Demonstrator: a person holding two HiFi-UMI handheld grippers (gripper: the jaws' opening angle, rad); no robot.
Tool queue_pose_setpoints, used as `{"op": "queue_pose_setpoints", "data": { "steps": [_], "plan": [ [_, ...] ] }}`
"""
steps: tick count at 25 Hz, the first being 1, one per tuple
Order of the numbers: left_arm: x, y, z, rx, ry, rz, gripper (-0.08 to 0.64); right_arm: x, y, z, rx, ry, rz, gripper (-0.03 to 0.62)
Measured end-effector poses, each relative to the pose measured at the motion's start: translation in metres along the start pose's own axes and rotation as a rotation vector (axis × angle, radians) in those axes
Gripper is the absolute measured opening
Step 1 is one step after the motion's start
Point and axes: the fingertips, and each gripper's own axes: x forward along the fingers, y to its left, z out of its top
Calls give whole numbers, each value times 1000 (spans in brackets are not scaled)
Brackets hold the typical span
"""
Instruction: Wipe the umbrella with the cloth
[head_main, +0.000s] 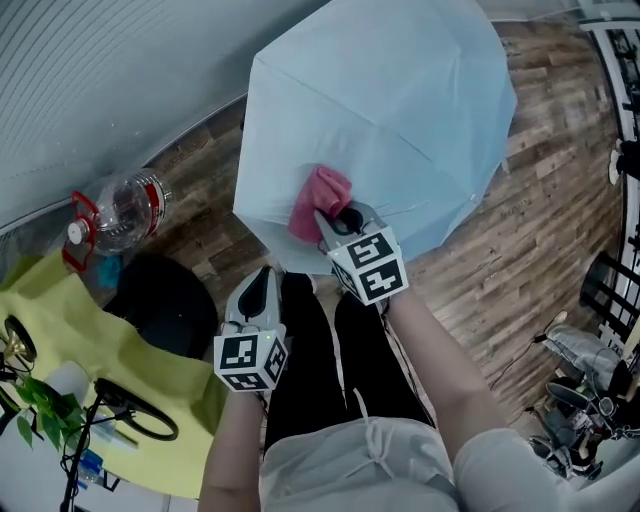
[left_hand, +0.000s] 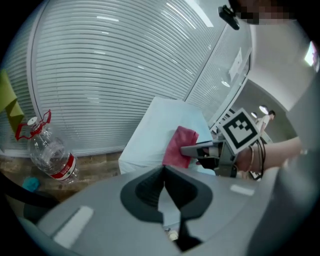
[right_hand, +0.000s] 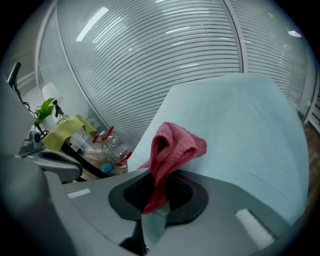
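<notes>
Our right tongs (right_hand: 157, 192) are clenched on a fold of the pink cloth (right_hand: 172, 145), whose bunched free end lies against the pale blue canopy of the open umbrella (right_hand: 240, 130). Our left tongs (left_hand: 164, 187) are closed on nothing and hang just short of the canopy's near rim, beside our legs (head_main: 310, 350).

Seen from the head view, the right tongs (head_main: 330, 228) and cloth (head_main: 320, 200) sit on the near panel of the umbrella (head_main: 380, 110), which rests canopy-up on the wooden floor (head_main: 530, 230).

We judge the wiping to be under way, with most of the canopy yet to be covered. The next move calls for dragging the cloth outward along the panel with light pressure, since the fabric will likely give. The idle left tongs could steady the rim.

On the left, the canopy edge lies near a water bottle (head_main: 120, 215). The far side runs close to the blinds (head_main: 100, 80). The bare floor to the right gives us the most room to shift.
</notes>
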Motion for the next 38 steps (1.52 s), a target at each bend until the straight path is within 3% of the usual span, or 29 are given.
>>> {"op": "queue_pose_setpoints", "data": {
  "steps": [8, 15, 24, 38],
  "plan": [
    [23, -52, 3, 62, 3, -44, 6, -37, -41, -19, 23, -31, -14, 57],
    [43, -93, -12, 104, 24, -72, 6, -54, -102, -50, 64, -21, -99, 57],
    [75, -131, -21, 111, 26, -91, 6, -64, -144, -74, 64, -36, -92, 60],
    [109, -195, -55, 133, 45, -120, 6, -108, -238, -129, 158, -38, -190, 61]
  ]
}}
